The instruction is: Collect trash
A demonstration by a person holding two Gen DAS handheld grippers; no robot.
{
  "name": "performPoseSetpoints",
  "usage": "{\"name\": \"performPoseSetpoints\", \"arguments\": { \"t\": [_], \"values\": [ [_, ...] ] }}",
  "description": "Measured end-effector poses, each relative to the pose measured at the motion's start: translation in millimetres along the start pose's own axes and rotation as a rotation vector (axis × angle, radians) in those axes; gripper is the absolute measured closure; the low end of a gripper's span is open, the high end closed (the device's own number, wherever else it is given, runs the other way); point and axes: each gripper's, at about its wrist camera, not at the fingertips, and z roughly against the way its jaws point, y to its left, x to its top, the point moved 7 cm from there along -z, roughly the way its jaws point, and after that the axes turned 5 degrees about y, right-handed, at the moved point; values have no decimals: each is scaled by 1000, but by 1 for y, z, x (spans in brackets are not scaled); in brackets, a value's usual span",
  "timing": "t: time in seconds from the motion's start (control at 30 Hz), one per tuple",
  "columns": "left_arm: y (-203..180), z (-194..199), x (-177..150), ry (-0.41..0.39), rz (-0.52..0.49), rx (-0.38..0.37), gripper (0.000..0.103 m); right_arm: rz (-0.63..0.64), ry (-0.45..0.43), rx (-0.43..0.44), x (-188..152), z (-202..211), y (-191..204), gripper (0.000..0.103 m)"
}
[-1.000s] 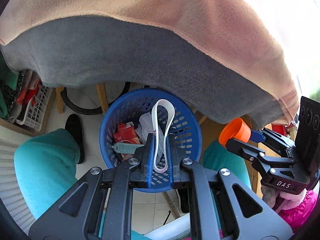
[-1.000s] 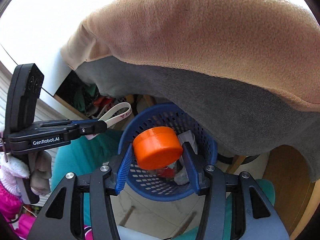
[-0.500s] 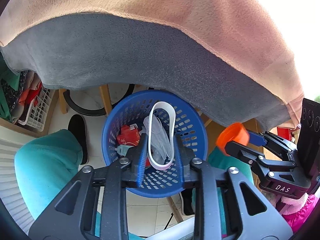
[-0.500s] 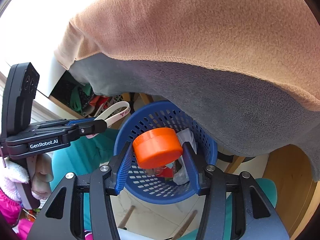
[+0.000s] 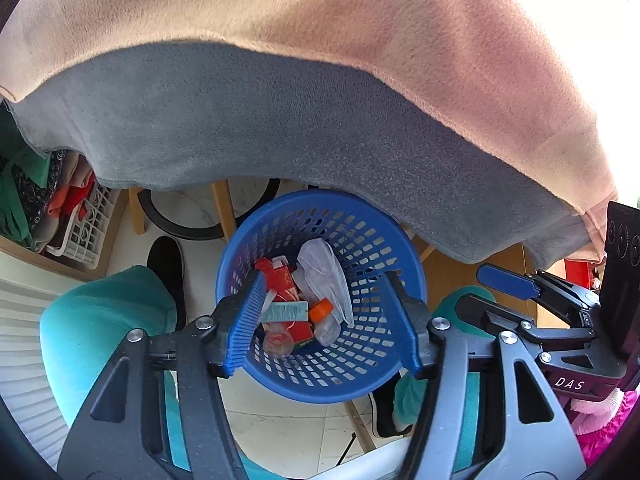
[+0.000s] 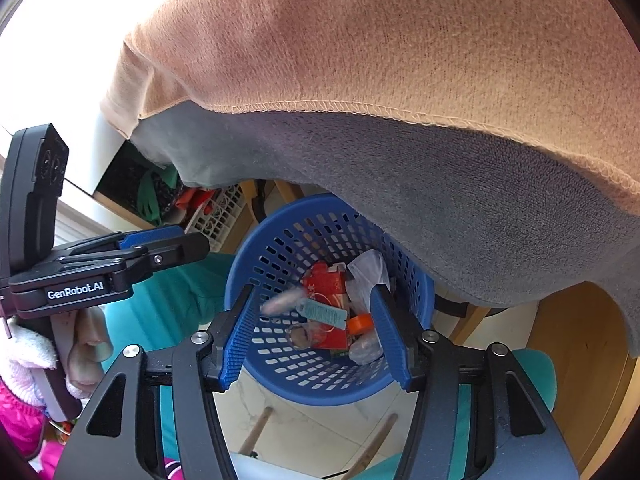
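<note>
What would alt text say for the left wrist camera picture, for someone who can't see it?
A blue basket holding trash sits on the floor, seen between the opening, empty jaws of the left gripper. Peach and grey cloth drapes above, and the right gripper is at the right edge.

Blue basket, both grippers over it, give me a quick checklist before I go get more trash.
1. Left gripper empty: ok, jaws opening, nothing between them.
2. Right gripper empty: ok, jaws opening, nothing between them.
3. Orange cap inside the blue basket: ok, lying among the trash.
4. White band landed in the basket: cannot tell, only a pale blur near the left wall.
5. Basket upright: ok.
6. Hanging blanket clear of the grippers: ok, it hangs beyond the basket.
</note>
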Motion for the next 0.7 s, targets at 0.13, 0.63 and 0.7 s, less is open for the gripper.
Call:
{"name": "performPoseSetpoints", "arguments": {
  "t": [0.13, 0.63, 0.7],
  "values": [
    [3, 2, 3, -5, 1, 11, 37, -1, 3, -2, 1, 0, -1, 45],
    [5, 10, 10, -11, 16, 31, 35, 17, -14, -7, 8, 14, 3, 33],
    [5, 14, 11, -17, 15, 33, 35, 20, -21, -4, 9, 16, 3, 32]
  ]
}}
